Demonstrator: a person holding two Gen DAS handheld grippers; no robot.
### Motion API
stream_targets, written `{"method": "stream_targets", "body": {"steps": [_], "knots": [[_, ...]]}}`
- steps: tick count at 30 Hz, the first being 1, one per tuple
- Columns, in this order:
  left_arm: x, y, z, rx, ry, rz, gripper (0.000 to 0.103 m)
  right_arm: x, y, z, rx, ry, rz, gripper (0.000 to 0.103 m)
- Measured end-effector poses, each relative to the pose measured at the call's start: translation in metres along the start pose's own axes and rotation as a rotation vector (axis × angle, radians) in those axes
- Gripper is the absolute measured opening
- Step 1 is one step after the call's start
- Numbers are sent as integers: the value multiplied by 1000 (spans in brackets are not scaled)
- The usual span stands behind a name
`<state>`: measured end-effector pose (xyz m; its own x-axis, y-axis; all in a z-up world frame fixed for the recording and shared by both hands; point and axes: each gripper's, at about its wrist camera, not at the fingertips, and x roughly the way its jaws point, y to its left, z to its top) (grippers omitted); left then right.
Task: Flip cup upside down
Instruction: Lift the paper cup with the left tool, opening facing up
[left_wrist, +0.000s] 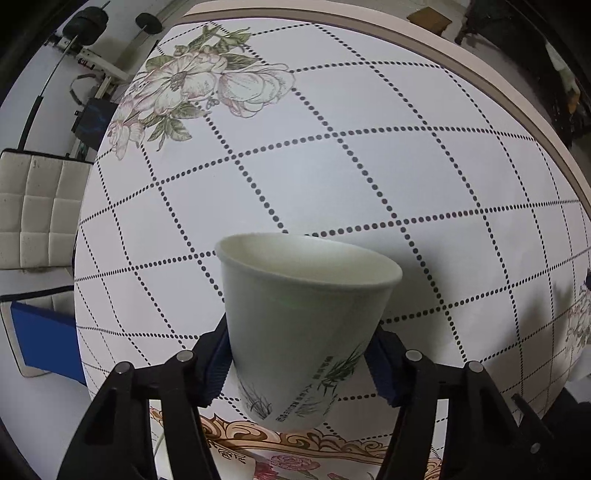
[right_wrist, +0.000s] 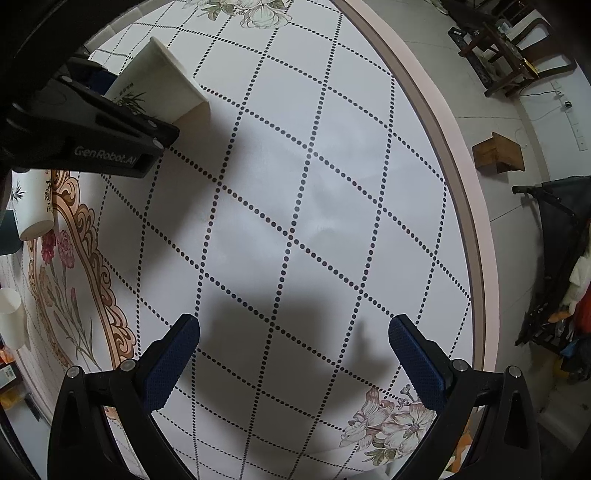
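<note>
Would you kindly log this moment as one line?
left gripper: shut on paper cup, tilted above table | right gripper: open, empty

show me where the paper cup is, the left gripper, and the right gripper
paper cup (left_wrist: 303, 332), left wrist view, on its side wall.
left gripper (left_wrist: 299, 365), left wrist view, between its fingertips.
right gripper (right_wrist: 293, 354), right wrist view, between its fingertips.

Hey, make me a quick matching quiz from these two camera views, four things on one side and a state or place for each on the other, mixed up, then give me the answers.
Things:
1. left tool
2. right tool
3. held cup
4. wooden box

States or places:
A. on the floor beyond the table
B. open, nothing between its fingers
C. shut on a cup
D. off the table, mouth facing away from the left tool

Pairs: 1-C, 2-B, 3-D, 4-A
</note>
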<state>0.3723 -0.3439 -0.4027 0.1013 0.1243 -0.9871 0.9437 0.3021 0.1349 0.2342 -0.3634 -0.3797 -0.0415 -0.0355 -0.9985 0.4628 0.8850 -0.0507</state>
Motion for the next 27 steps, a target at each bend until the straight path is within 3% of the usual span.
{"method": "stream_targets", "body": {"steps": [4,12,20,27], "knots": [[4,10,-4,-66,9,-10,61,1,-3,5,6,1,-2,103],[9,28,-39,-323,47,-153,61,7,-4,9,8,4,-3,103],[12,32,-113,-566,72,-270,61,2,4,-4,-26,-5,6,103],[-1,17,-206,-825,60,-362,60,-12,15,-27,-82,-23,17,103]]}}
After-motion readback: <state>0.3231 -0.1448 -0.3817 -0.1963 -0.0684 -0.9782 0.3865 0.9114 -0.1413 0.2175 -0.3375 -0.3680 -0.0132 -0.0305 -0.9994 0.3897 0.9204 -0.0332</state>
